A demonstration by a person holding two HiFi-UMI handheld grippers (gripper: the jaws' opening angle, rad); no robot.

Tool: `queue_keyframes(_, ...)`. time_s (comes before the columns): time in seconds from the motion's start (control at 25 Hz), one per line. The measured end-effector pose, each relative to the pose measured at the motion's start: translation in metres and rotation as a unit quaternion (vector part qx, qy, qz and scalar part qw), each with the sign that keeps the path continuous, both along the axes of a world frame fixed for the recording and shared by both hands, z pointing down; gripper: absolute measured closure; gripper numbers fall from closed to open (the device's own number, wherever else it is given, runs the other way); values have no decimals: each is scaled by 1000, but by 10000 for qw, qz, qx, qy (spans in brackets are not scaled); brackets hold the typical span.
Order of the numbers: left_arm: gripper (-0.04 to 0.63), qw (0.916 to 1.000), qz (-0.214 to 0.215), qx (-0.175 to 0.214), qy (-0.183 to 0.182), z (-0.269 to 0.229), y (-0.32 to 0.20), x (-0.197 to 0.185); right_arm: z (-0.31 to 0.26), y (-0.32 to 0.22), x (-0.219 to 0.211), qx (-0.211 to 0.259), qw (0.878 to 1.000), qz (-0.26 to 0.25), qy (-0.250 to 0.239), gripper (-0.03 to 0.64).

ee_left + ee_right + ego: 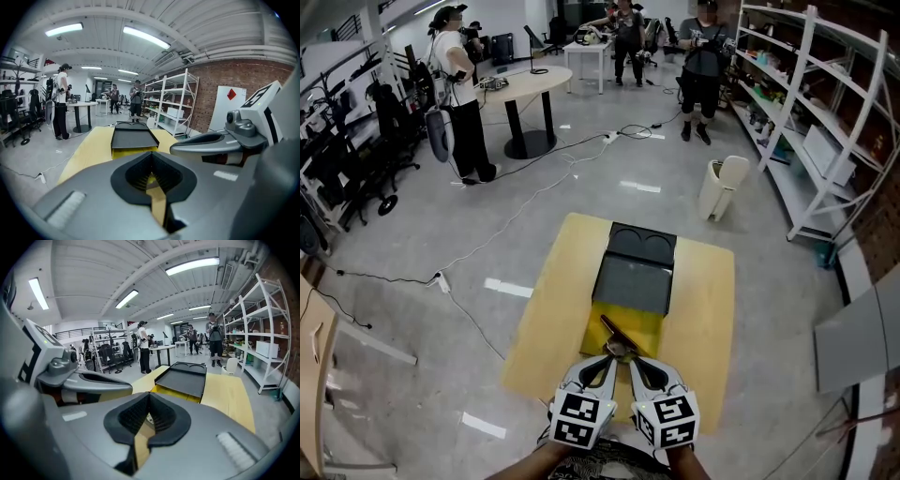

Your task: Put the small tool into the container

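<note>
Left gripper point(609, 360) and right gripper point(635, 360) both have their jaws together. At their 12 o'clock, the small tool point(616, 337) lies on the container's point(634, 284) yellow part, long axis 11-to-5 o'clock.

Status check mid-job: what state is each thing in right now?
Container: open at its near end, yellow interior exposed.
Small tool: over the yellow opening, at the gripper tips; grip unclear.
Left gripper: jaws together.
Right gripper: jaws together.

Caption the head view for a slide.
Left gripper and right gripper, tongs shut, meet over a small dark tool at a black-lidded yellow box.
</note>
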State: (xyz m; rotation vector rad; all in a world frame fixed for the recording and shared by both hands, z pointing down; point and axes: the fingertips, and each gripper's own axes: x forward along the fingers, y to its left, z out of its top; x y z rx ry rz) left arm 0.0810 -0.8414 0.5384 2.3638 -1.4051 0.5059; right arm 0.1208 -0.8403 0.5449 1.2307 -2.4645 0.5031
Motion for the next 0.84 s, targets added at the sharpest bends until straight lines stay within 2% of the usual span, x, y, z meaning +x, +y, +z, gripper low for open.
queue_keyframes(0.12, 581, 10000, 47, 17, -19, -7, 13, -14, -9, 13, -15, 42, 10000, 10, -28, 612)
queue_keyframes(0.36, 580, 9999, 86, 49, -62, -26, 40, 45, -28, 39, 41, 76, 9999, 8, -89, 611)
queue_keyframes(0.84, 580, 9998, 126, 101, -101, -40, 59, 50, -41, 58, 45, 68, 9999, -11, -128, 611)
